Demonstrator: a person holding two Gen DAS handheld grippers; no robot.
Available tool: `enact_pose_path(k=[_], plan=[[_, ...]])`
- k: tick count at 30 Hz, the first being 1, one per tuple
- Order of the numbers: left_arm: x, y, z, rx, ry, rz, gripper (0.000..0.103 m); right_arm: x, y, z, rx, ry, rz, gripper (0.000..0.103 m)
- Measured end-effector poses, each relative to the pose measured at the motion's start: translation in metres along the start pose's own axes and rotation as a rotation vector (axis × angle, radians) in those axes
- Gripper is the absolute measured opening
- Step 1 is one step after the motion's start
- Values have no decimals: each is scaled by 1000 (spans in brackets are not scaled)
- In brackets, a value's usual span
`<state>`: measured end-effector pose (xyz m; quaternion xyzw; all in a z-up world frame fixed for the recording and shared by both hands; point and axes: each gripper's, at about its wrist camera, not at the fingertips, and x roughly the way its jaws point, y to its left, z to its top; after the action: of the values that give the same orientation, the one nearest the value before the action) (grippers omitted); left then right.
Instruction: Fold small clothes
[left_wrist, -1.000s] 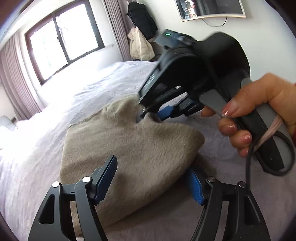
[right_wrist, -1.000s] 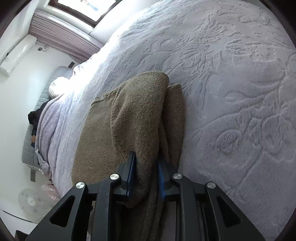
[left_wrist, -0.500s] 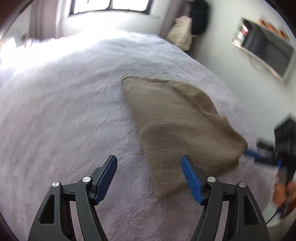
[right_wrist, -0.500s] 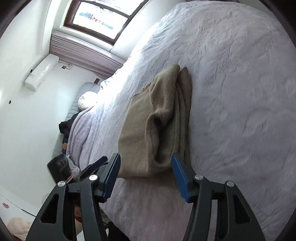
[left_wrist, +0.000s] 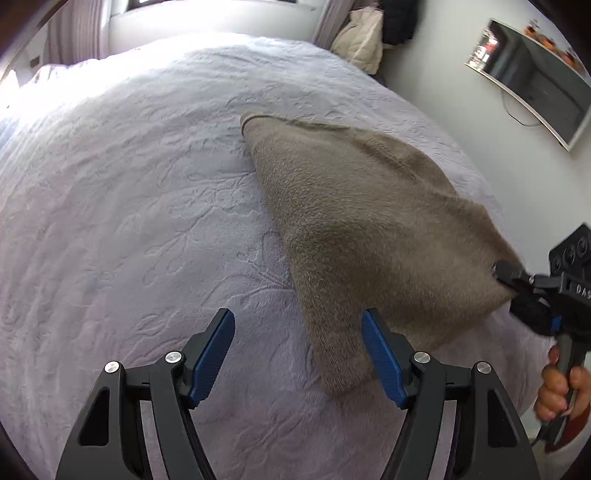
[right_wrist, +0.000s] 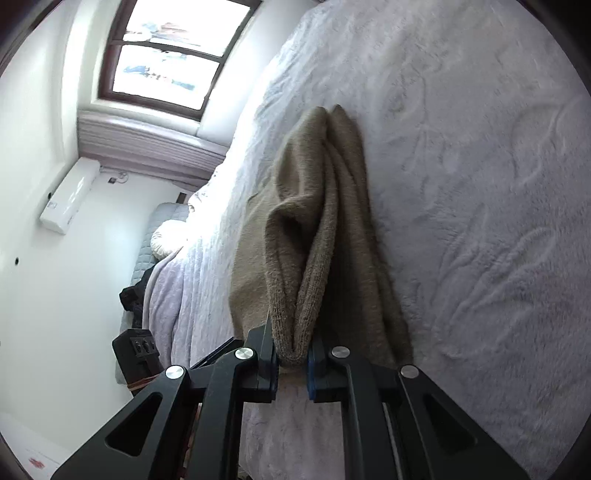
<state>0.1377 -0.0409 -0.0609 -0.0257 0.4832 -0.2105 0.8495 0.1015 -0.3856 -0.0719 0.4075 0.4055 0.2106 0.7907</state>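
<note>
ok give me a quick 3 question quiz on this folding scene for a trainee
1. True or false: the left tool is shut on the garment.
2. Which tool grips the garment? A) left B) right C) both
3. Fill in: the garment lies on a pale ____.

Key: 1. False, it is open, with only the garment's near edge between its pads. 2. B, the right tool pinches bunched layers at the garment's corner. 3. Bedspread.

left gripper (left_wrist: 297, 360) | black frame | blue fingers (left_wrist: 212, 360) | silver screws
</note>
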Motion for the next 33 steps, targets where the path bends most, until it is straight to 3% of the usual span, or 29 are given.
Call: enact_pose_path(k=[2,5,6,8,11,13,19,23,27,30,33], plan=[[-3,-1,-5,16,17,-38,72,-2,7,-8,-46,4,-20,12],[11,0,-6,-9,71,-106,72,14,-15,-19,10,39,-96,12],[22,0,-6,-25,102,-136,68,20,-30,-23,59,42,-87,12],[37,1,-9,-51,139,-179,49,21,-45,-23,106,10,-39,11],[34,1,-10,-68,131,-242,27,21,-35,-25,54,13,-65,10],[31,-2,-9,-49,119,-232,22,21,-31,-25,29,20,-85,10],[19,-7,-8,-7,90,-216,20,5,-12,-22,4,-2,-60,13],[30,4,-18,-23,99,-222,20,10,-20,-31,-14,28,-164,13],[24,-1,-24,-7,59,-197,20,6,-29,-33,17,8,-113,12],[23,-4,-24,5,55,-186,20,-6,-14,-28,-25,-1,-162,21],[24,-3,-22,3,55,-185,20,-24,13,-15,-111,-87,-173,36]])
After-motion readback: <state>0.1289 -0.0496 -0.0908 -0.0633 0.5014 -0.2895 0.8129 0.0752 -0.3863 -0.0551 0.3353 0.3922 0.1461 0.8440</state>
